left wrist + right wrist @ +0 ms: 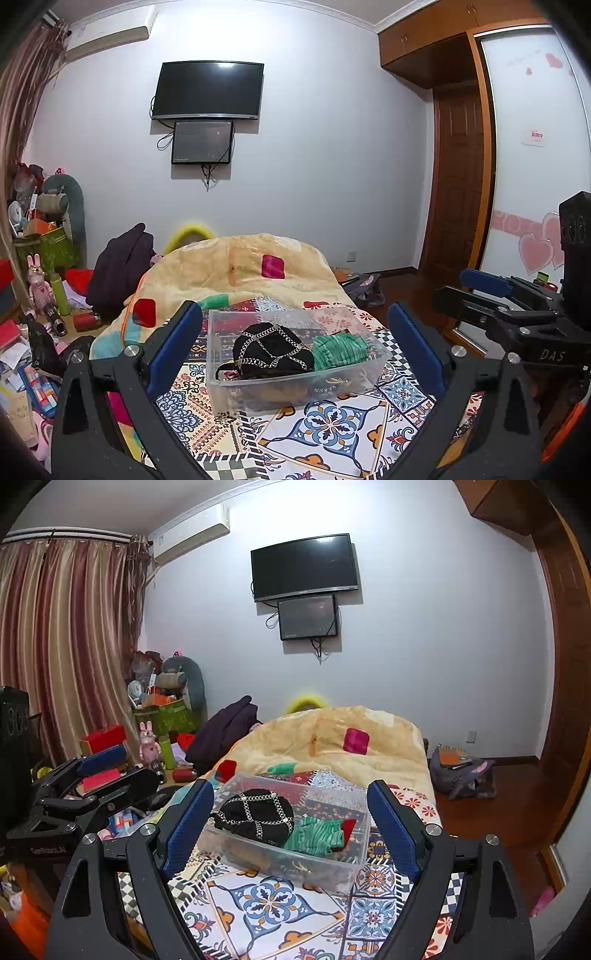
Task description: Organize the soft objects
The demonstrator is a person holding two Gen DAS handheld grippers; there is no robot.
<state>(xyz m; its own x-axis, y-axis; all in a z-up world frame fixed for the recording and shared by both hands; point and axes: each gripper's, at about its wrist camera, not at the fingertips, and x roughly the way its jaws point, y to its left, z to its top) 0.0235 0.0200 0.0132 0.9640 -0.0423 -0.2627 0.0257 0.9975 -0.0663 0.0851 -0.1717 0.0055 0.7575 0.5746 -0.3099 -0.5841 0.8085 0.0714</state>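
A clear plastic bin stands on the patterned bed sheet. Inside lie a black cap with a silver chain pattern and a folded green knit piece with something red beside it. My left gripper is open and empty, its blue pads wide apart on either side of the bin, held short of it. My right gripper is open and empty in the same way. Each gripper shows at the edge of the other's view.
A yellow patchwork quilt is bunched behind the bin. A dark garment lies at the bed's left. Cluttered boxes and toys fill the left floor. A bag sits on the wooden floor at right.
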